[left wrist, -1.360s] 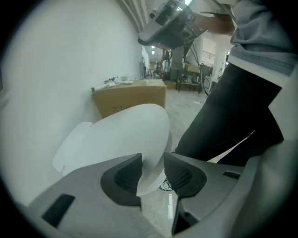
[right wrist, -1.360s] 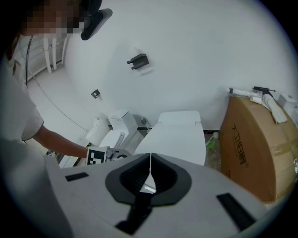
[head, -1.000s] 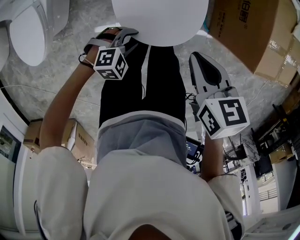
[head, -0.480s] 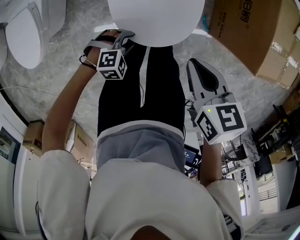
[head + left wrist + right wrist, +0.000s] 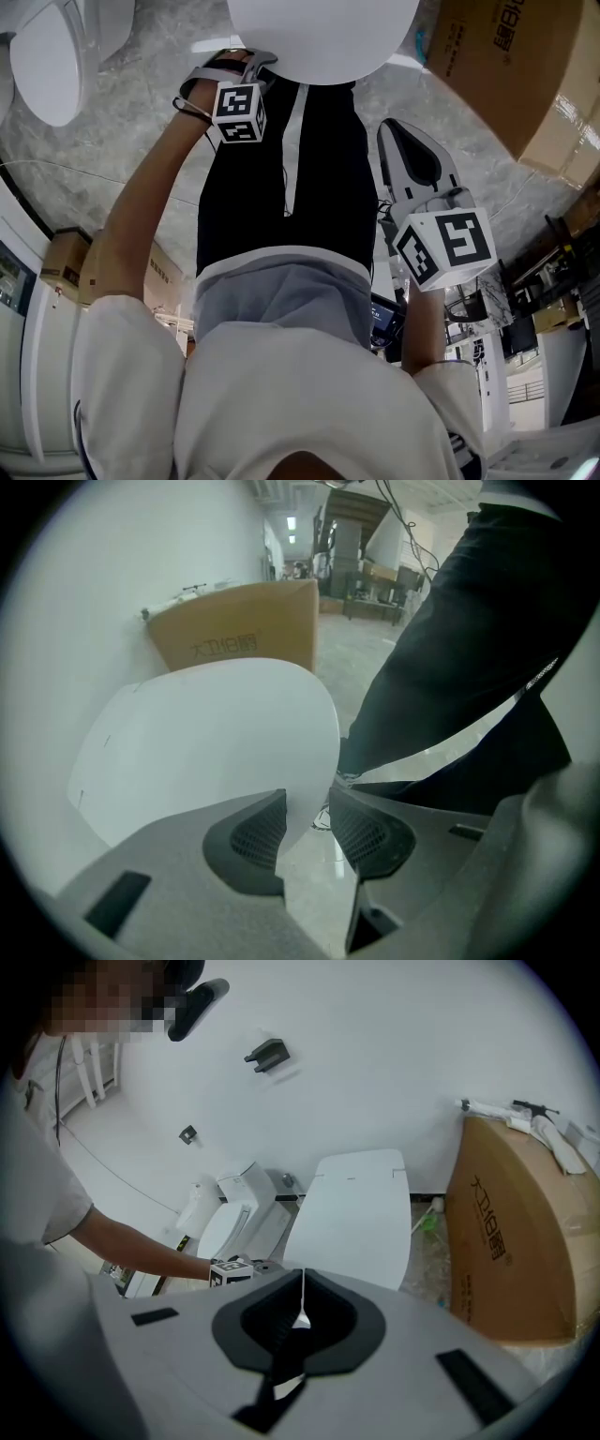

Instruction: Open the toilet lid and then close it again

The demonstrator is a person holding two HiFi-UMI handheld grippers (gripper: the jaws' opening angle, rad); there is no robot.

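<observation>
The left gripper [image 5: 307, 819] has its jaws apart around the front rim of the toilet lid [image 5: 206, 742], unclamped. The right gripper [image 5: 298, 1314] is closed on nothing, well back. Unpinched, the smooth rim could slip out and the lid slam.

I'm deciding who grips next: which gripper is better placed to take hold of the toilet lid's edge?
Left. The left gripper sits at the toilet lid rim, fingers apart with the edge between them. The right gripper is shut and held back from the lid.
</observation>
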